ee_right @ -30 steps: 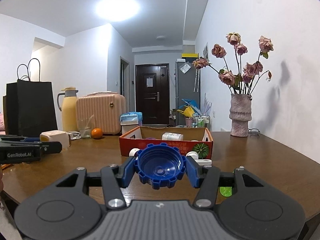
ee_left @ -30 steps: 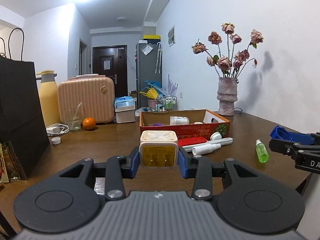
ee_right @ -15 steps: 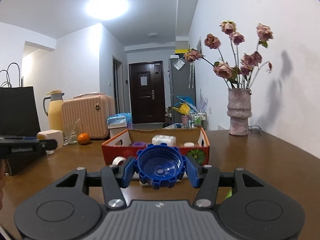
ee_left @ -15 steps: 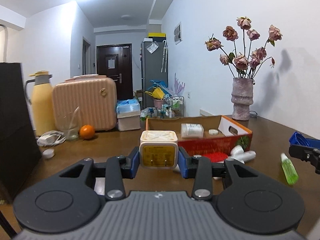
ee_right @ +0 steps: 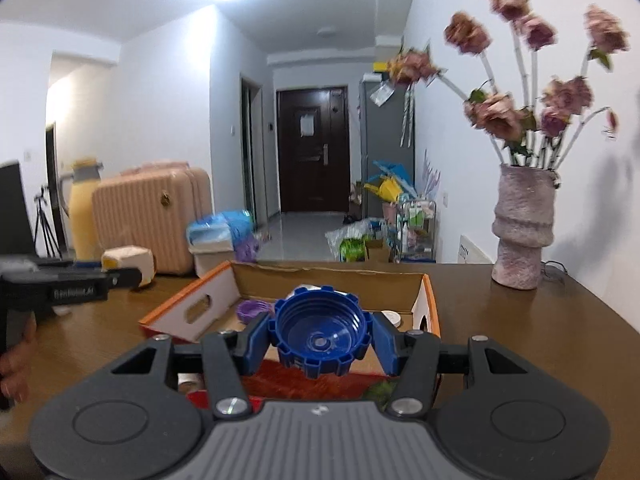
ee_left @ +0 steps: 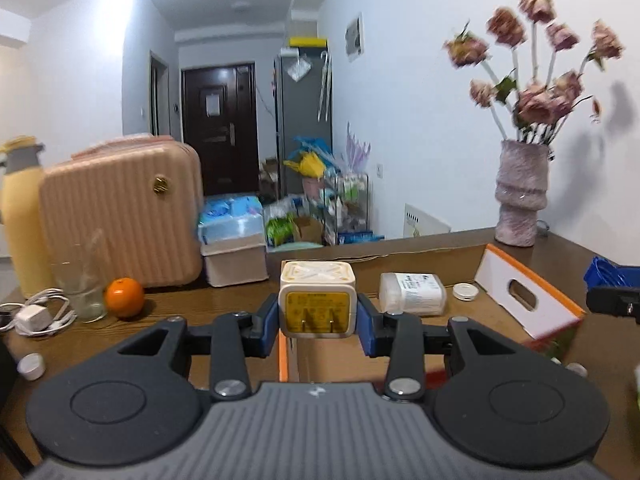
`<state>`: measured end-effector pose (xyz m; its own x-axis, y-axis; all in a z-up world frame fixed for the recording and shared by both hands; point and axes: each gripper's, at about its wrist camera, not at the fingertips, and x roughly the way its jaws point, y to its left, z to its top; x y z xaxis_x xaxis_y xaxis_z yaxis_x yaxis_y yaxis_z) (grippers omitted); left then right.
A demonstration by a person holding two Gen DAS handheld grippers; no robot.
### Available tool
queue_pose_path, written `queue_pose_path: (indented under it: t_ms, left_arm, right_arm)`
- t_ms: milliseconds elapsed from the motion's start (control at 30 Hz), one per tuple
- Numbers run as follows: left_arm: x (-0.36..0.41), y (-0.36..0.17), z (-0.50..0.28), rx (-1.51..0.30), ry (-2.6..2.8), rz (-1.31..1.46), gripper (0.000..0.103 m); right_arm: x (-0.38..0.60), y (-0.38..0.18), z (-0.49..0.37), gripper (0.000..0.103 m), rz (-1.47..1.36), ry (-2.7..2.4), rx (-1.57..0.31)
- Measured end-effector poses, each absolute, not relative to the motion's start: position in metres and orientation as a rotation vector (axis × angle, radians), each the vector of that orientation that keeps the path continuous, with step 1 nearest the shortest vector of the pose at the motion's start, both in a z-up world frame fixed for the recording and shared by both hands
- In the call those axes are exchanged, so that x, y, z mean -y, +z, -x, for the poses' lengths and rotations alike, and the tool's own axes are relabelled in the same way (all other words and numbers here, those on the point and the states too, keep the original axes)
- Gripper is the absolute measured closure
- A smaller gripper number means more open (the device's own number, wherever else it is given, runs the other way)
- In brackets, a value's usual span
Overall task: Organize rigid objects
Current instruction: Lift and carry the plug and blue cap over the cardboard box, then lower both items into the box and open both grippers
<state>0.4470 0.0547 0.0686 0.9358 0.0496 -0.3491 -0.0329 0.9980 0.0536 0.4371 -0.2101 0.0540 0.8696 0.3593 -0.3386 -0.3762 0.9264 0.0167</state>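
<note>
The open cardboard box with orange rims and a red printed front [ee_right: 428, 300] sits on the brown wooden table [ee_right: 520, 320] under both grippers, and it is the likely destination. Its raised white side flaps with handle slots [ee_left: 520, 300] are the main hazard: in my judgement a gripper lowered carelessly could catch a flap or a wall and shove the box. The pink ribbed vase of dried roses [ee_right: 524, 232] stands near the box's far right corner, well within reach of a swinging right arm.

The left gripper [ee_left: 317, 316] is closed tight on a cream cube-shaped plug adapter with a yellow label and two metal prongs [ee_left: 317, 300], held over the box's near edge. The right gripper [ee_right: 320, 338] is clamped on a blue ridged plastic bottle cap [ee_right: 320, 332], open side facing the camera, above the box front. Both views are motion-blurred, so a release now could toss either piece past the wall.

Inside the box a white labelled jar lying on its side [ee_left: 412, 294], a small white round lid [ee_left: 465, 291] and a purple lid [ee_right: 252, 310] already take up floor; a dropped item may bounce off them. Outside, the peach ribbed suitcase [ee_left: 120, 216], clear glass [ee_left: 80, 292] and orange fruit [ee_left: 124, 297] stand well apart on the left.
</note>
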Motion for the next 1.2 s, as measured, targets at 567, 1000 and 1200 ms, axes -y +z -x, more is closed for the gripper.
queue_pose_path:
  t_ms: [567, 1000, 1200]
  left_arm:
    - [-0.057, 0.021, -0.648, -0.689, 0.011, -0.186, 0.062]
    - [-0.063, 0.019, -0.649, -0.719, 0.020, -0.192, 0.047]
    - [-0.049, 0.034, -0.622, -0.673, 0.047, -0.257, 0.030]
  right_arm:
    - [0.169, -0.004, -0.658, 0.050, 0.428, 0.343, -0.744]
    - [0.148, -0.018, -0.673, 0.035, 0.543, 0.367, -0.857]
    - [0.154, -0.008, -0.657, 0.025, 0.450, 0.393, -0.842]
